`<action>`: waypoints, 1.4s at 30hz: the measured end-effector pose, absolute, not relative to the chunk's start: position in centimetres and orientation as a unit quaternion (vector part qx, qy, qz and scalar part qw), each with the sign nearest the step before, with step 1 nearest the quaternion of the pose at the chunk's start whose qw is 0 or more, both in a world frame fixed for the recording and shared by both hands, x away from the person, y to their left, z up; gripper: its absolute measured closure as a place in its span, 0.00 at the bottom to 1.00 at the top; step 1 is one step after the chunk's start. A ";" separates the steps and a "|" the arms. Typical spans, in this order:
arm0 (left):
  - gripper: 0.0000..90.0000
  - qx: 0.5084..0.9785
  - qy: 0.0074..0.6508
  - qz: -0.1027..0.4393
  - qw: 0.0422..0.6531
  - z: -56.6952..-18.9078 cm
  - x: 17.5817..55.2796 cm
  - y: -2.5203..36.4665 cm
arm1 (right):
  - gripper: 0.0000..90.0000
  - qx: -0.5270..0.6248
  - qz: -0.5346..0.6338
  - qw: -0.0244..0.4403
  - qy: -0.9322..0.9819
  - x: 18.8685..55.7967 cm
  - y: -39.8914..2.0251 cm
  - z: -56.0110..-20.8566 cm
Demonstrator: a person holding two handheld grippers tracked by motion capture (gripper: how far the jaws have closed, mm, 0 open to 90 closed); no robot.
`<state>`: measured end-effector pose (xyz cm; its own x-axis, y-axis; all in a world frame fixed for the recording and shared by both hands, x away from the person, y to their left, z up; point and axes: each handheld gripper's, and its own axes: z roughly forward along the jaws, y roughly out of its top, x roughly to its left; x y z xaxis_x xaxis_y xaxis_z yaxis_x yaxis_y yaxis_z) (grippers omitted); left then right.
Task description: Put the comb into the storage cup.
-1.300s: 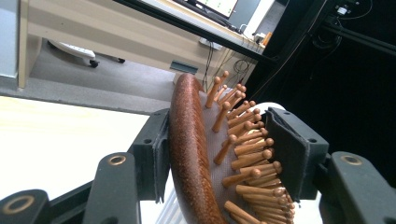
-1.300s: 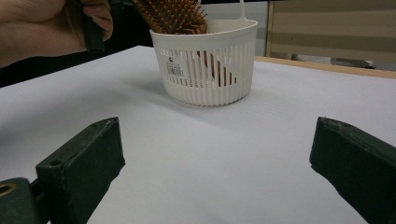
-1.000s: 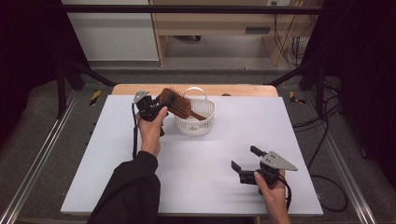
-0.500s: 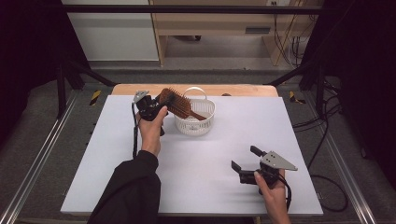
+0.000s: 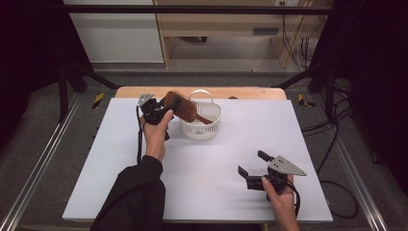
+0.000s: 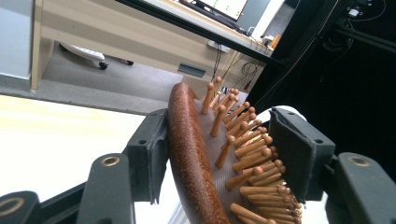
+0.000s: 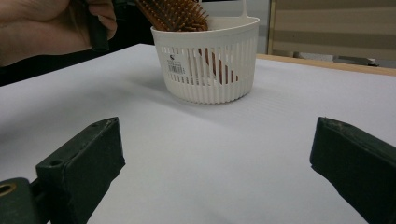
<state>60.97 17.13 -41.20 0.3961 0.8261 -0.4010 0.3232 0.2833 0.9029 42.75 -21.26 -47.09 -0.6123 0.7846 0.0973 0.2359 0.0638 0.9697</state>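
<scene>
Near the far edge of the white tabletop [image 5: 202, 192], the left gripper [image 5: 161, 108] is loosening around the head of a brown wooden paddle hairbrush [image 5: 185, 108], its jaws just opening. The brush is slanting handle-down into the white slotted plastic basket [image 5: 201, 126] immediately to its right. The right gripper [image 5: 251, 166] is resting spread and empty, well apart, near the front edge.

Bright tabletop, dark surroundings, soft shadows
</scene>
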 end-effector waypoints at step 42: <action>0.04 0.583 0.490 0.242 0.602 -40.4 59.8 16.9 | 0.03 0.369 0.571 0.236 0.695 42.8 -21.1 -47.3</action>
